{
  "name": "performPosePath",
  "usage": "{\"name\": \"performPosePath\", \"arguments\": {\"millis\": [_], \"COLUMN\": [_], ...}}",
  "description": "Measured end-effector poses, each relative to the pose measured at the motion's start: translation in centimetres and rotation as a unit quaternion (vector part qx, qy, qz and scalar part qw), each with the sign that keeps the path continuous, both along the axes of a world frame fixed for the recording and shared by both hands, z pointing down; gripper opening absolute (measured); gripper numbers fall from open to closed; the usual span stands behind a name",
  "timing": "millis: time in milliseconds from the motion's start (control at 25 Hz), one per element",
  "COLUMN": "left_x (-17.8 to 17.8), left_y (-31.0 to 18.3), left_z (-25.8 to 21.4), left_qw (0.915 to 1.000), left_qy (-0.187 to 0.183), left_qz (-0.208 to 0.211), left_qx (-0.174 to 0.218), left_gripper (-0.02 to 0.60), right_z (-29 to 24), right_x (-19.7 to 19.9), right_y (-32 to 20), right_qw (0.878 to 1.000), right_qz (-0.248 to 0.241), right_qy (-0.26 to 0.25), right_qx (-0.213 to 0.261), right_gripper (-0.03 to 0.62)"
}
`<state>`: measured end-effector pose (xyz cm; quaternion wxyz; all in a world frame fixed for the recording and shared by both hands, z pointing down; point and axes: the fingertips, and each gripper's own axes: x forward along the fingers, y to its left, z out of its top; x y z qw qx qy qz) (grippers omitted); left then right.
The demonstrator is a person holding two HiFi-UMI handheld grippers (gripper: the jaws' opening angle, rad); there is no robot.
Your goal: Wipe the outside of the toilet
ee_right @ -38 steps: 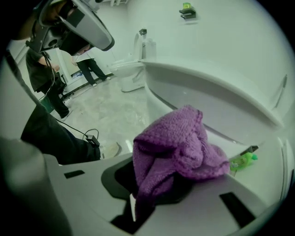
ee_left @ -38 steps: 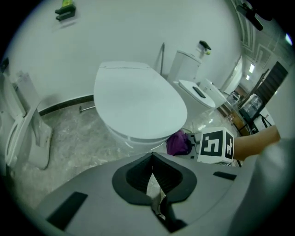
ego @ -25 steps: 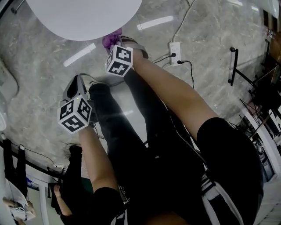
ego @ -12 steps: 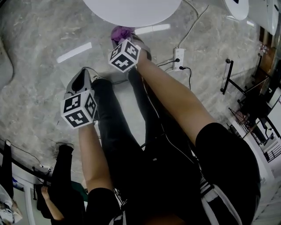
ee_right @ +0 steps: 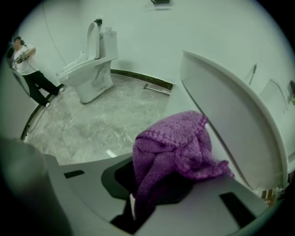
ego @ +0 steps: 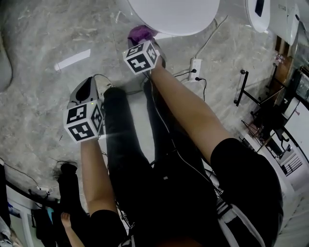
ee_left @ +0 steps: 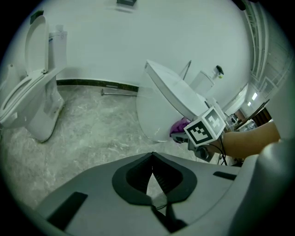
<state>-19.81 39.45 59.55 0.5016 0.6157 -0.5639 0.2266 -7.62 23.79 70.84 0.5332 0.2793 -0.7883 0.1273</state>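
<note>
The white toilet [ego: 174, 14] stands at the top of the head view, its bowl side facing me [ee_right: 230, 120]. My right gripper [ego: 144, 42] is shut on a purple knitted cloth [ee_right: 175, 147], which bunches over the jaws right beside the bowl's outer wall [ee_left: 156, 115]; I cannot tell whether it touches. In the head view the purple cloth [ego: 140, 33] shows just under the bowl's rim. My left gripper [ego: 86, 90] hangs lower left over the marble floor, shut with nothing between its pads [ee_left: 159, 182], pointing toward the toilet.
A white power strip [ego: 194, 65] with cables lies on the floor right of the toilet. A black rack [ego: 241, 87] stands further right. A second toilet [ee_right: 90, 69] sits by the far wall, and a person [ee_right: 27, 69] stands at the left edge.
The view has swung left, so the toilet now sits further right. My right gripper with the cloth has moved up close under the bowl. The left gripper has barely shifted.
</note>
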Motion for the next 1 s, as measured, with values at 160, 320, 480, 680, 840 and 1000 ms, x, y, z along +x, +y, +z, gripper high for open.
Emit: {"name": "performPosePath", "arguments": {"millis": [160,320,480,680,840,1000], "left_x": [-2.4,-3.5,-4.4,-5.5,-7.0,-8.7], "left_y": [0.2,-0.3,-2.0,-4.2,-6.4,-9.7], "left_z": [0.4,0.7,0.4,0.4,0.6,0.6], "left_qw": [1.0,0.9997,0.999,0.9988,0.9988,0.9986], "left_qy": [0.006,0.017,0.012,0.014,0.014,0.008], "left_qz": [0.006,0.018,0.042,0.046,0.047,0.053], "left_qx": [-0.003,-0.004,0.005,0.005,-0.001,-0.003], "left_gripper": [0.008,0.008,0.008,0.008,0.008,0.008], "right_z": [0.0,0.0,-0.3,-0.6,-0.7,-1.1], "right_x": [-1.7,-2.9,-4.3,-7.0,-8.8,-10.2], "right_y": [-0.7,-1.4,-2.3,-4.2,-6.2,-8.4], "right_qw": [0.999,0.998,0.996,0.991,0.982,0.971], "right_qz": [0.032,0.062,0.087,0.122,0.176,0.229], "right_qy": [-0.004,-0.008,-0.017,-0.045,-0.062,-0.064], "right_qx": [-0.011,-0.02,-0.02,-0.02,-0.015,-0.009], "right_gripper": [0.075,0.075,0.075,0.075,0.075,0.075]}}
